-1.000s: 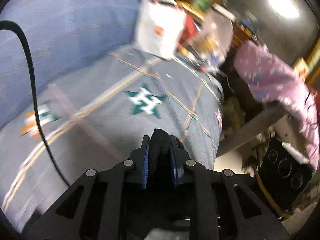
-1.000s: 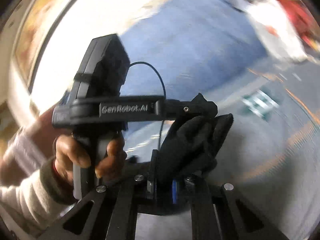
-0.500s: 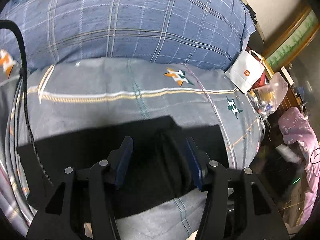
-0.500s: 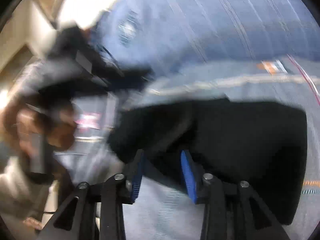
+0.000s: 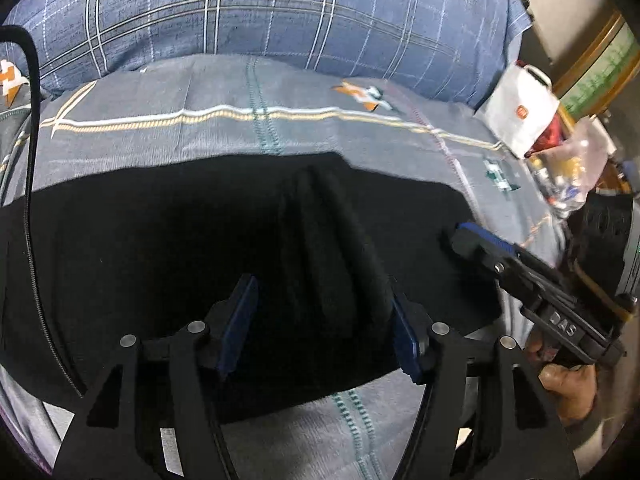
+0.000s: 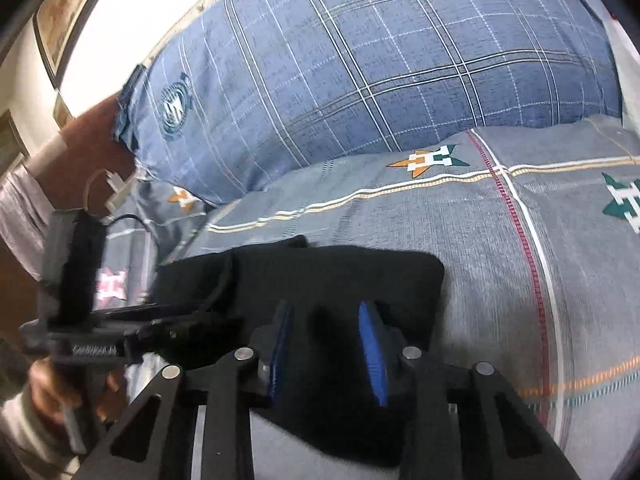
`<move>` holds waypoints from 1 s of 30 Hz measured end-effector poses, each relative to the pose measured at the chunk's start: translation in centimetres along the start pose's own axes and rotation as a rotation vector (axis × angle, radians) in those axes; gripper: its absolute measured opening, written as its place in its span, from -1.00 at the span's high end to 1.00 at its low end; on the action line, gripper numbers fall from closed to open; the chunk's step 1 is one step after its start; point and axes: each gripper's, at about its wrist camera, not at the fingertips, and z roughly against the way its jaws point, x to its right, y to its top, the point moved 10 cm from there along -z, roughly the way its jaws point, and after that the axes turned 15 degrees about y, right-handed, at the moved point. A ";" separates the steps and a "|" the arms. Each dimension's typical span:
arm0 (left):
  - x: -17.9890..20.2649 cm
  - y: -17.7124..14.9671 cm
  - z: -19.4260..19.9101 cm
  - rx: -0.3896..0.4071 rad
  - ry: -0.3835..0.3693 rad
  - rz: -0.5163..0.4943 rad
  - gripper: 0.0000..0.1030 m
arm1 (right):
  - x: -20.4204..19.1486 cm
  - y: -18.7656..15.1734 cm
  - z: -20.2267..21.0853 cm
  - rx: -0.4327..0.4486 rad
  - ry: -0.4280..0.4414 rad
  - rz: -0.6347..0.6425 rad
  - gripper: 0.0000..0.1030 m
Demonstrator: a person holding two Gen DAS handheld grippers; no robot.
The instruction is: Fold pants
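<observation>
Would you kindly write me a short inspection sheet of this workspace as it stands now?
Surface: grey patterned bedsheet, smooth.
Job's things: black pants lying flat on the sheet, with a raised ridge between the left fingers.
Clutter: white paper bag and a clear plastic bag at the bed's edge.
Grippers: left gripper open over the pants; right gripper open over the pants.
Cables: black cable across the pants.
Surroundings: blue plaid pillow beyond the pants.

Both the left gripper and right gripper have let go; the black pants now lie flat on the bed.
</observation>
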 end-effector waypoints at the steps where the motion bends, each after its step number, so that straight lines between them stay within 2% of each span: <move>1: 0.0 0.0 0.0 0.017 0.009 -0.001 -0.21 | 0.5 -0.2 -0.7 -0.018 -0.009 -0.003 0.39; 4: -0.2 -0.3 0.0 0.045 0.031 -0.009 -0.21 | 0.4 0.2 -1.5 -0.027 -0.025 0.014 0.39; 11: -1.1 -0.8 1.2 0.063 0.040 0.024 -0.21 | -1.7 0.4 0.8 -0.011 0.000 0.046 0.39; 15: -1.7 -0.9 1.9 0.080 0.059 0.036 -0.21 | -2.9 -1.0 -0.1 -0.041 0.023 0.055 0.39; 17: -2.0 -1.1 2.3 0.084 0.066 0.043 -0.21 | -2.4 -2.6 -1.7 -0.094 0.007 0.042 0.39; 19: -2.4 -1.2 2.7 0.092 0.073 0.049 -0.21 | -2.7 -2.8 -1.8 -0.078 -0.015 0.070 0.38; 21: -3.1 -1.3 3.3 0.106 0.093 0.053 -0.21 | -3.4 -2.5 -1.8 -0.106 -0.007 0.064 0.38; 24: -4.3 -1.4 4.5 0.127 0.115 0.062 -0.21 | -4.9 -1.6 -1.9 -0.098 0.025 0.083 0.39; 30: -8.2 -2.1 6.9 0.159 0.172 0.113 -0.21 | -7.0 -0.9 -4.4 -0.125 0.055 0.099 0.39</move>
